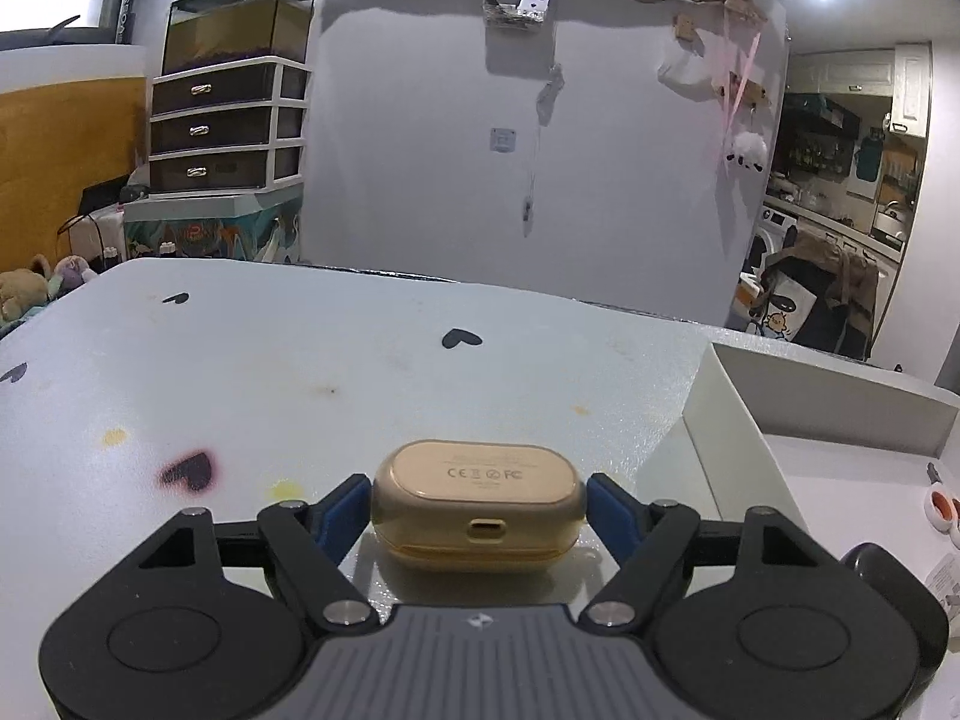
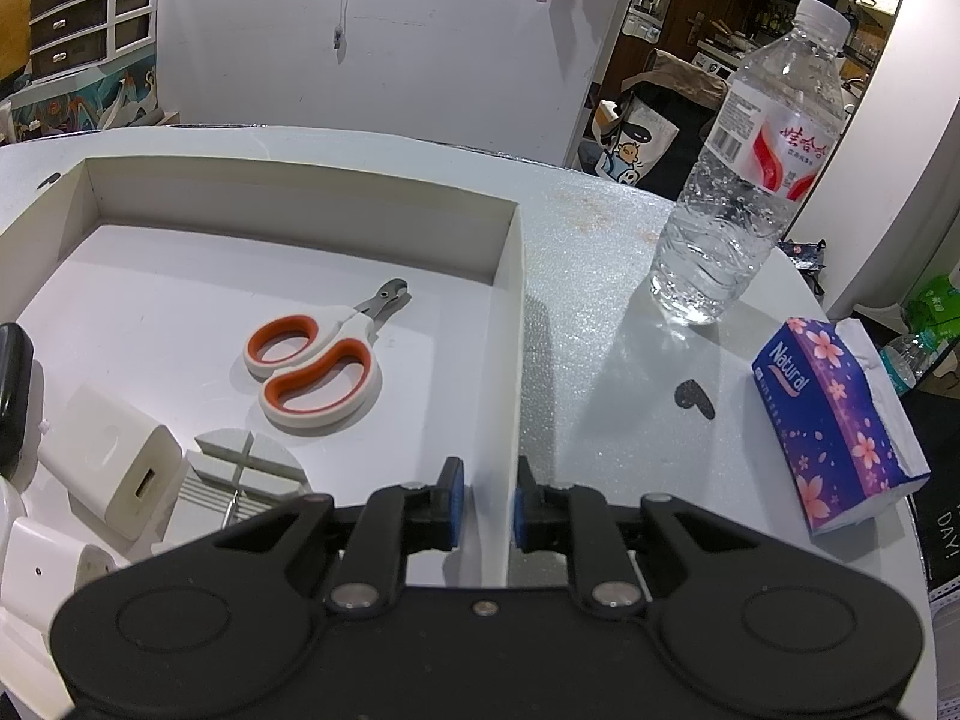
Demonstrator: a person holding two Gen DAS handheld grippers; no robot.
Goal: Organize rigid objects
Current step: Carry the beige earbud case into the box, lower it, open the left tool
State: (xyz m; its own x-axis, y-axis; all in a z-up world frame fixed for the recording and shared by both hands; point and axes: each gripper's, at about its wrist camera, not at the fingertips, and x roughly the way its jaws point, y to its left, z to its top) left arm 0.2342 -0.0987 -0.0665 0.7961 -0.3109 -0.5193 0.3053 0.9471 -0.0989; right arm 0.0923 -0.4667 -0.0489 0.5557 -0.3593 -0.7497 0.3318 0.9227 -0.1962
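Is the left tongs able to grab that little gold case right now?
Probably yes. The gold case sits on the table right between the left tongs' blue pads, and nothing blocks it. The pads look right against its sides.

Table with a box at its middle, things in and around it

We see the earbud case (image 1: 478,501) on the table (image 1: 300,372), left of the box (image 2: 510,312). In the box lie the clippers (image 2: 318,360), with a charger (image 2: 111,462) and a foam disc (image 2: 252,468) before them. Right of the box stands a bottle (image 2: 744,180), and the tissue pack (image 2: 840,420) lies before it, near the table's edge.
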